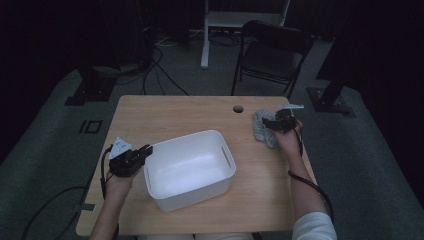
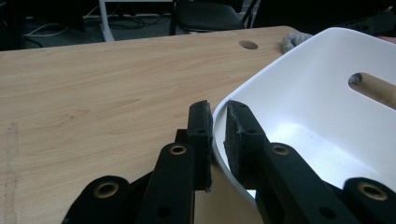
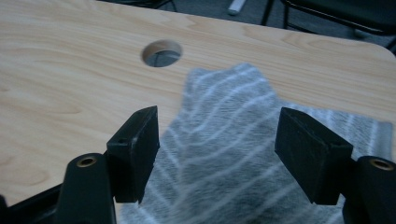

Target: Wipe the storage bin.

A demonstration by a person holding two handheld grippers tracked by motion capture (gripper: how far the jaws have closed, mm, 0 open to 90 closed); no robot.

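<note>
— Right, position of the items, taking the white rectangular plastic bin (image 1: 190,167) as the reference point?

— The grey, white-striped knitted cloth (image 1: 263,129) lies flat on the light wooden table (image 1: 165,115), off the bin's far right corner and near the round cable hole (image 1: 238,108). It is apart from the bin, not touching it.

— And the left gripper (image 2: 218,128)?

— Clamped on the bin's left wall — one pad outside, one inside, the rim pinched between them. I judge it to be steadying the bin.

— The right gripper (image 3: 217,149)?

— Jaws spread wide and nothing gripped. In the right gripper view the cloth sits directly beneath and between the two black pads (image 3: 135,149), running away from them toward the table's far edge. No pad presses on the fabric that I can confirm; whether the tips graze it, I cannot tell.

— Which hand is nearer the cloth?

— The right, plainly — it hovers over the cloth, while the left is on the bin's opposite side, well apart from it.

— The relation governing the next move?

— The cloth lies straight below the open jaws, its length roughly along the gripper's pointing direction. In my judgement a short descent and a close would gather a fold; the bin's open mouth then lies toward the left hand from there.
</note>
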